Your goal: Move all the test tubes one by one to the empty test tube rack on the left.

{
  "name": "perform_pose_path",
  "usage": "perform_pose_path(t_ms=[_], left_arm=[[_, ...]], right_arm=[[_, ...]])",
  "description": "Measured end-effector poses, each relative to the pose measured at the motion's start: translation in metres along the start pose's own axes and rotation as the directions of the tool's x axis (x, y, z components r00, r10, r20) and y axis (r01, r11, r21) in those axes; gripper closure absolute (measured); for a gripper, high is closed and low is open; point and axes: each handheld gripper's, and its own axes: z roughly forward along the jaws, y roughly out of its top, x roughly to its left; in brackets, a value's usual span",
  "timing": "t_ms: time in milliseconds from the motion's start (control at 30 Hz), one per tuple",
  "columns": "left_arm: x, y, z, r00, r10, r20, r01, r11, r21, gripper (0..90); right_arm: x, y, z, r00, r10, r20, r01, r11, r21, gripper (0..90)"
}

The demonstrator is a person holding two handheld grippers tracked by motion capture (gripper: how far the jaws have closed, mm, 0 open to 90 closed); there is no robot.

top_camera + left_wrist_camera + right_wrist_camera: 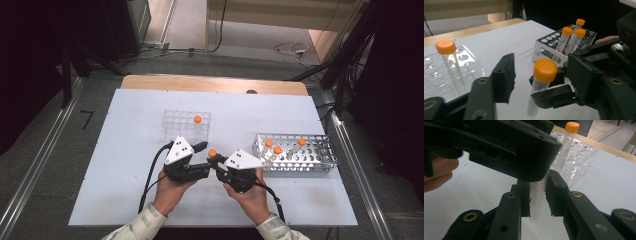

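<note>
A clear tube with an orange cap (212, 153) stands upright over the white table between the two grippers. My right gripper (537, 195) is shut on the tube's (537, 202) ruled lower body. In the left gripper view its jaws show below the tube's cap (545, 70). My left gripper (541, 70) is open, with one jaw on each side of the tube and a gap on the left. From above, the left gripper (204, 156) and right gripper (217, 163) meet tip to tip.
A clear plastic rack (175, 122) behind the grippers holds one orange-capped tube (197, 119). A perforated metal rack (310, 160) at the right holds three capped tubes (277, 149). The white table top (125, 150) ends at a wooden strip (210, 83) at the back.
</note>
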Motion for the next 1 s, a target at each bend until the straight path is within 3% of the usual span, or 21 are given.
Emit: perform_pose_path(t_ms=[200, 367, 533, 800, 1000], left_arm=[[-0.002, -0.001, 0.0, 0.9996, 0.028, -0.004, -0.028, 0.9996, 0.006, 61.7], [-0.003, -0.002, 0.001, 0.9994, 0.033, -0.007, -0.033, 0.9993, 0.02, 68.7], [-0.001, -0.001, 0.001, 0.9996, 0.025, -0.01, -0.024, 0.9994, 0.023, 70.2], [0.011, 0.004, -0.006, 0.998, -0.006, -0.063, 0.006, 1.0, 0.0, 70.6], [0.027, 0.01, -0.012, 0.9914, -0.039, -0.125, 0.038, 0.9992, -0.01, 70.6]], right_arm=[[0.0, 0.0, 0.0, 1.0, 0.004, 0.002, -0.004, 1.0, 0.003, 72.1], [-0.001, 0.0, 0.0, 1.0, 0.006, 0.003, -0.006, 1.0, 0.001, 72.1], [-0.002, 0.0, 0.0, 1.0, 0.005, 0.008, -0.005, 1.0, 0.002, 70.3], [-0.003, 0.001, -0.009, 0.9992, 0.039, 0.01, -0.039, 0.999, -0.004, 32.8], [-0.002, -0.006, -0.027, 0.9991, 0.042, -0.012, -0.042, 0.999, 0.001, 25.7]])
